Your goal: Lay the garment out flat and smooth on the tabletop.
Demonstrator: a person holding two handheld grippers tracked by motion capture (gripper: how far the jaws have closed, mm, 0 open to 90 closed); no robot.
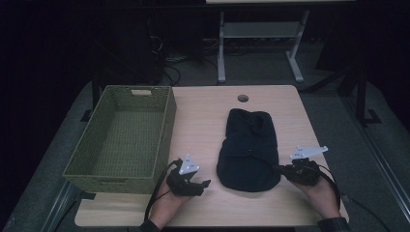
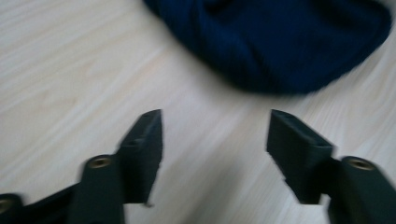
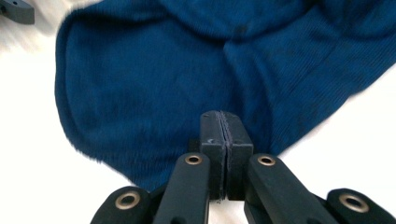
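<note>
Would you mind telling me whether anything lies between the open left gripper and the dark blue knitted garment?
Nothing visible does. Between the left gripper and the dark blue knitted garment there is bare light wooden table; the green woven basket stands off to the other side.

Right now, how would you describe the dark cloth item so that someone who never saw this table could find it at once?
Start from the light wooden table, with a green woven basket on its left side. To the right of the basket, in the middle of the tabletop, lies the dark blue knitted garment. It is the one soft, flat item there, with its rounded near edge between the two hand-held tools.
</note>
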